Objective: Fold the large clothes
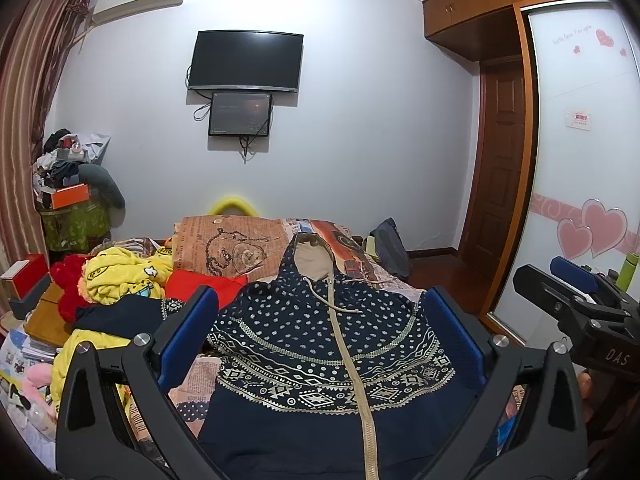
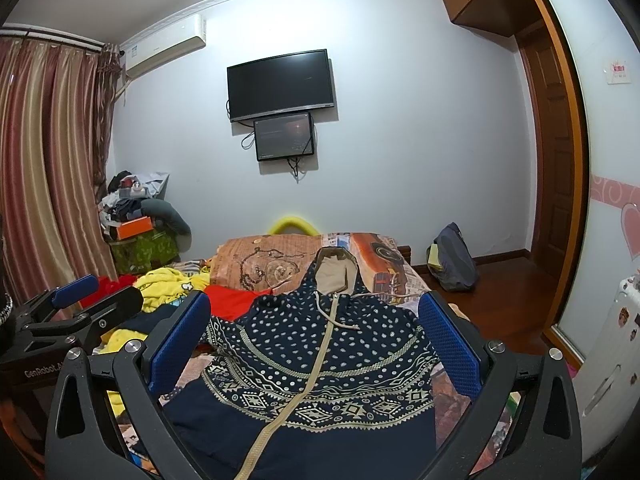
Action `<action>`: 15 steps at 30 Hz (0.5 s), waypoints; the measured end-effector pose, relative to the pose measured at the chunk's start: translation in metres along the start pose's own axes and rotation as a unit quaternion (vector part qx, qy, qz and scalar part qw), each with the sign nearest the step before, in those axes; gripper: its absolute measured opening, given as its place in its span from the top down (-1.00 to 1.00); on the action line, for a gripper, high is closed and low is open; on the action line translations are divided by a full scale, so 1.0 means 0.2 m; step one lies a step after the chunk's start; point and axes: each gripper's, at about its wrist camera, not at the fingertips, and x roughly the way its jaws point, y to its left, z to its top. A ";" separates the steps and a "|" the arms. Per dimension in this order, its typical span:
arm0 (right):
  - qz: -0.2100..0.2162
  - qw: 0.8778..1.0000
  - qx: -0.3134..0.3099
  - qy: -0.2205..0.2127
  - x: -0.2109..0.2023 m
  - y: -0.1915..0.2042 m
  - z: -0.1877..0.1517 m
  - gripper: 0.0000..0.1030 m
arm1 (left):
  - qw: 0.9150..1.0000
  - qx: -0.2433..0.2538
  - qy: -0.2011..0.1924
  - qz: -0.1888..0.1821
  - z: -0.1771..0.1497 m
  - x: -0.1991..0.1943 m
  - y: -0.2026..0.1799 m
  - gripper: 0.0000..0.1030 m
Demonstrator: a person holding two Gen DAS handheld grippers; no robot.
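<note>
Left wrist view: the left gripper (image 1: 320, 336) is hovering wide open over the hoodie (image 1: 320, 360), which is lying flat on the bed (image 1: 240, 240), hood toward the far edge.

Right wrist view: the right gripper (image 2: 316, 336) is hanging equally wide and empty, zipper (image 2: 316, 360) running straight away from it.

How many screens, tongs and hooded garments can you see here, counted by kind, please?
Screens on the wall: 2 (large TV, smaller monitor)
Tongs: 2 (left tongs, right tongs), both open
Hooded garments laid flat: 1 (navy hoodie)
Total: 5
</note>
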 end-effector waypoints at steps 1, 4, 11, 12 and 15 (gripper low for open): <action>0.000 1.000 -0.001 0.000 0.00 0.00 0.00 -1.00 | 1.000 0.000 0.000 0.000 0.00 0.00 0.00 -1.00; 0.000 1.000 -0.002 0.001 0.00 0.00 0.01 -1.00 | 1.000 0.000 0.000 0.000 0.00 0.00 0.00 -1.00; 0.000 1.000 -0.002 0.000 0.00 0.00 0.01 -1.00 | 1.000 0.000 0.001 0.001 0.00 0.00 -0.01 -1.00; -0.001 1.000 -0.002 0.001 0.00 0.00 0.01 -1.00 | 1.000 0.000 0.001 0.000 0.00 0.00 -0.01 -1.00; 0.000 1.000 -0.002 0.001 0.00 0.00 0.01 -1.00 | 1.000 -0.001 0.002 -0.001 0.00 0.01 -0.01 -1.00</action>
